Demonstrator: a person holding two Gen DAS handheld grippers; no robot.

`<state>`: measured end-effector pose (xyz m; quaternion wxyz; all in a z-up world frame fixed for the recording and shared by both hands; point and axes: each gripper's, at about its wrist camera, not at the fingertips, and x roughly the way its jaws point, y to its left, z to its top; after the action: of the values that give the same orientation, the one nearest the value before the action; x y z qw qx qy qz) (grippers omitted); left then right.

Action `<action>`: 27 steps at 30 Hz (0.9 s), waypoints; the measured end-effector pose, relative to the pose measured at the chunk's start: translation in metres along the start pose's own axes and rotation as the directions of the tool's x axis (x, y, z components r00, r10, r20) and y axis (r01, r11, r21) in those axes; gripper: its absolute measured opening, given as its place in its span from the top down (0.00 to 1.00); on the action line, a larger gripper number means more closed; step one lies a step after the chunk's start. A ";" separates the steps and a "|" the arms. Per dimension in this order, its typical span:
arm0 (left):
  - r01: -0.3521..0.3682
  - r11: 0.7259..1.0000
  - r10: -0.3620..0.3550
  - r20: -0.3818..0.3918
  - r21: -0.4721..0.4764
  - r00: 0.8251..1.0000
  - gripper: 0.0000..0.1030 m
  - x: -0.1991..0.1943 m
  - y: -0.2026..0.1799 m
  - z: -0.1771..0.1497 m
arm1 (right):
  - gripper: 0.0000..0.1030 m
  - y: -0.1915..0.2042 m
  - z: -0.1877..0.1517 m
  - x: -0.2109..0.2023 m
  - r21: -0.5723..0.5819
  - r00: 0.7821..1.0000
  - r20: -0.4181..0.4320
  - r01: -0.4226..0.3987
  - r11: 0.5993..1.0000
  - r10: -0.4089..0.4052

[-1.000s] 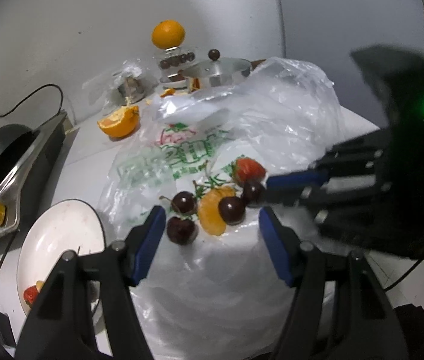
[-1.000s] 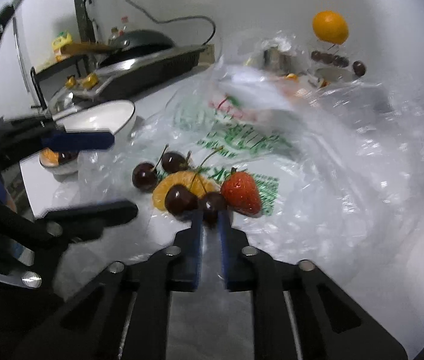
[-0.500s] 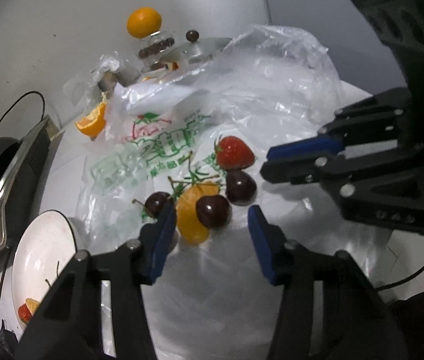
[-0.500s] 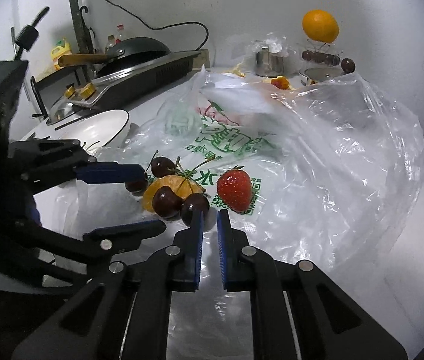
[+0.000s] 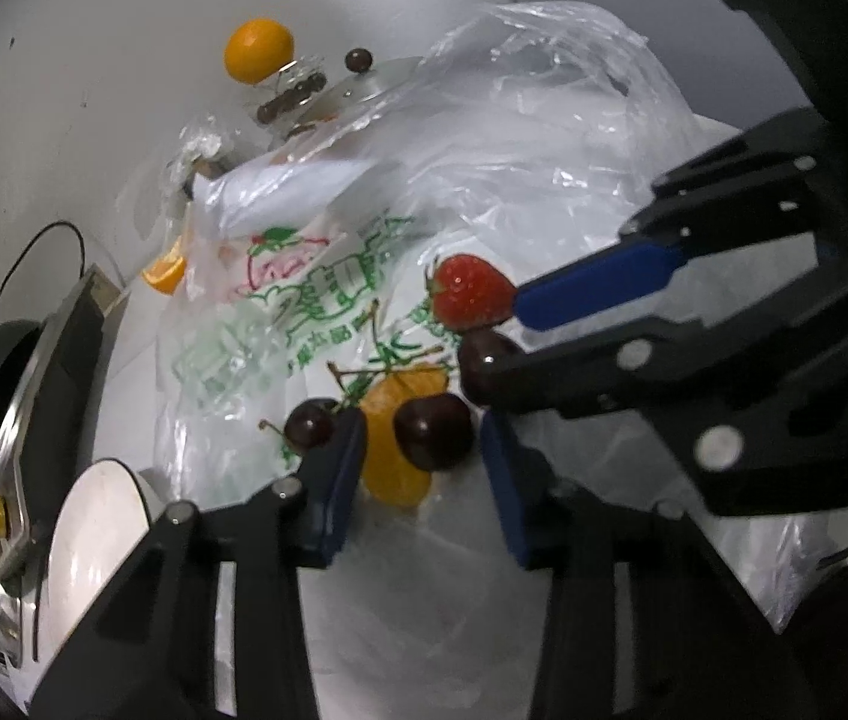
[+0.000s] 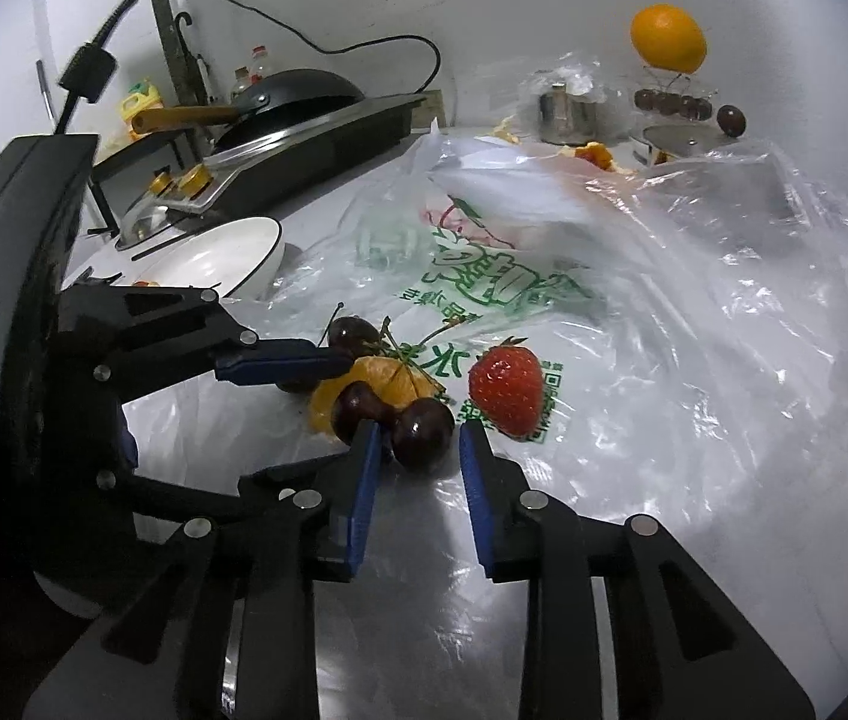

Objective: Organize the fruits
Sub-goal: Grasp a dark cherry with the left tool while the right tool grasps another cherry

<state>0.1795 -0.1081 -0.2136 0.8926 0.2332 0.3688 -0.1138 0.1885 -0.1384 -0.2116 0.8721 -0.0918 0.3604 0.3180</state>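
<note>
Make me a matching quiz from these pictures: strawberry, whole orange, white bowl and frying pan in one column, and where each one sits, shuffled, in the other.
1. strawberry
2. whole orange
3. white bowl
4. frying pan

A. on the stove
B. on the printed plastic bag
C. up on a wire stand by the wall
D. on the counter beside the stove

Pairs: 1-B, 2-C, 3-D, 4-A

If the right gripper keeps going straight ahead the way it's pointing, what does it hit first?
Most likely the dark cherry, which lies just ahead of the open right gripper, roughly between its fingers. The strawberry sits further on and to the right. Depth is hard to judge here.
</note>
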 end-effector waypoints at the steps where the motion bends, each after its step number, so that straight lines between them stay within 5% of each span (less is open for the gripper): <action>1: -0.003 1.000 0.003 0.004 0.012 1.000 0.64 -0.001 -0.001 -0.001 | 0.72 -0.001 0.001 0.002 0.006 1.000 -0.007 -0.001 1.000 0.001; 13: 0.014 1.000 -0.014 0.025 0.024 1.000 0.72 -0.003 -0.004 -0.002 | 0.71 -0.023 0.007 0.020 0.147 0.995 -0.083 -0.038 0.988 0.051; 23: 0.054 0.998 -0.054 0.046 -0.014 0.998 0.73 -0.010 0.001 -0.004 | 0.76 -0.019 0.009 0.008 0.117 0.998 -0.056 0.000 0.993 0.007; 27: 0.069 0.997 -0.066 0.063 -0.042 0.996 0.73 -0.017 0.006 -0.004 | 0.85 -0.019 0.011 -0.001 0.102 0.999 -0.039 0.032 0.994 -0.028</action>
<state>0.1675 -0.1000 -0.2018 0.9041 0.1974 0.3511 -0.1430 0.2057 -0.1496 -0.2046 0.8735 -0.0580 0.3911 0.2841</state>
